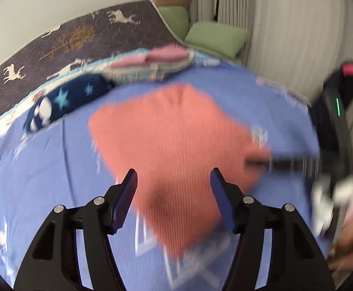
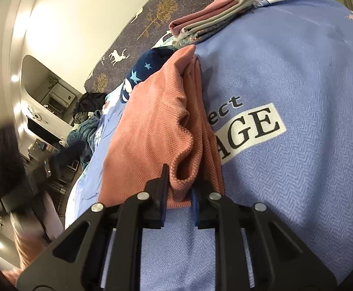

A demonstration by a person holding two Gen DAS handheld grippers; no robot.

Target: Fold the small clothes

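A salmon-orange ribbed garment [image 1: 174, 140] lies folded on the blue bedsheet [image 1: 55, 169], blurred by motion in the left wrist view. My left gripper [image 1: 174, 181] is open and empty, its fingers hovering over the garment's near part. My right gripper [image 2: 180, 179] is shut on a bunched edge of the same salmon garment [image 2: 157, 111], with folded layers standing up beside the fingers. The right gripper also shows at the garment's right corner in the left wrist view [image 1: 268, 162].
A stack of folded clothes, pink on top [image 1: 162, 55], [image 2: 205, 17], lies at the bed's far side. A navy star-print garment [image 1: 62, 104], [image 2: 142, 70] lies beside it. Green cushions [image 1: 215, 38] sit by the curtain. A dark clothes heap [image 2: 86, 111] lies at the far left.
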